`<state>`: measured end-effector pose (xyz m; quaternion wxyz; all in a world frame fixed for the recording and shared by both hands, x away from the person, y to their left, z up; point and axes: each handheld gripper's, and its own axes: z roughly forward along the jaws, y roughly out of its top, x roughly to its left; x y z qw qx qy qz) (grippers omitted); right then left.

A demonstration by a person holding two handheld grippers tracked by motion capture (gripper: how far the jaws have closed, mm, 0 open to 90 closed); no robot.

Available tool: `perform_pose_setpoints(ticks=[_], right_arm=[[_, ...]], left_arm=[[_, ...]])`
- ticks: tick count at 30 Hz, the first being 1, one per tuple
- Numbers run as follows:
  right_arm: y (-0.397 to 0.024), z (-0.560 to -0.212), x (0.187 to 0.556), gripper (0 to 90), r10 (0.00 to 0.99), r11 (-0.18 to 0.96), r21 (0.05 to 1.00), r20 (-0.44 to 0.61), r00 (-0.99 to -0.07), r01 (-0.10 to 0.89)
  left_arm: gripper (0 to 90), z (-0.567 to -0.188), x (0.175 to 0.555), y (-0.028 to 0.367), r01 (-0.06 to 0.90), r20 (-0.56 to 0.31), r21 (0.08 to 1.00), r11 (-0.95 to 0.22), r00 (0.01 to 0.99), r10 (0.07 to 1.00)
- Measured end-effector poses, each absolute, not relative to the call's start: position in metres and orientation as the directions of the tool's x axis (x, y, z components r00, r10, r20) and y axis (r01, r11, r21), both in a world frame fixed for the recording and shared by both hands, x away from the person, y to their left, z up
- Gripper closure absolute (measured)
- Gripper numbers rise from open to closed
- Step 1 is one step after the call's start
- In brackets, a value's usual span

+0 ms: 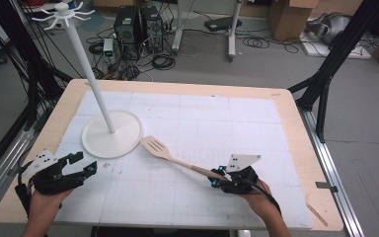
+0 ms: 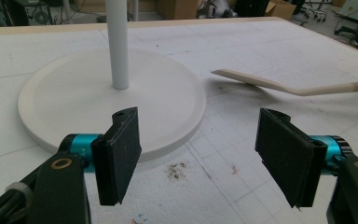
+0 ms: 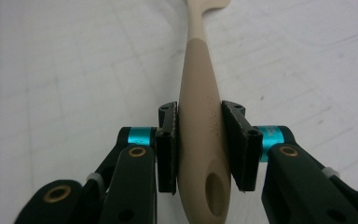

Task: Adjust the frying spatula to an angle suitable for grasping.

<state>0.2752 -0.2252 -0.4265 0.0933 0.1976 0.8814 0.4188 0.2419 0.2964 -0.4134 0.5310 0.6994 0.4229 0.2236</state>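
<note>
Near the table's front edge, my right gripper [image 3: 199,144] clamps the spatula [image 1: 170,155]'s handle, left gripper [image 2: 205,149] apart, so lifting toward the stand [image 1: 112,133] likely follows.

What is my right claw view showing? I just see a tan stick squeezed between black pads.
Observer: It's the handle of a wooden spatula; its slotted blade points toward a white stand.
Operator: What's on top of the stand?
Observer: A ring of white hooks on a tall pole.
Operator: Where's my other claw?
Observer: The left claw is wide open, holding nothing, near the stand's round base.
</note>
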Motion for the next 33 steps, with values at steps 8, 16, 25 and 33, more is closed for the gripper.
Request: perform_pose_setpoints(ticks=[8,16,25,33], right_arm=[[-0.244,-0.437,0.272,68.5,0.389,0.624,0.733,0.009,-0.921,0.271],[-0.244,-0.440,0.271,66.5,0.388,0.620,0.726,0.045,-0.920,0.297],[-0.257,-0.429,0.271,37.7,0.503,0.424,0.801,0.181,-0.845,0.424],[-0.217,-0.414,0.278,20.5,0.590,0.392,0.834,0.097,-0.802,0.389]], left_arm=[[31.0,-0.414,0.243,0.291,0.357,-0.131,0.929,-0.092,0.553,0.823],[31.0,-0.414,0.242,0.291,0.359,-0.126,0.928,-0.099,0.554,0.823],[31.0,-0.414,0.242,0.291,0.360,-0.132,0.929,-0.092,0.550,0.824],[31.0,-0.414,0.242,0.290,0.362,-0.129,0.927,-0.099,0.554,0.823]])
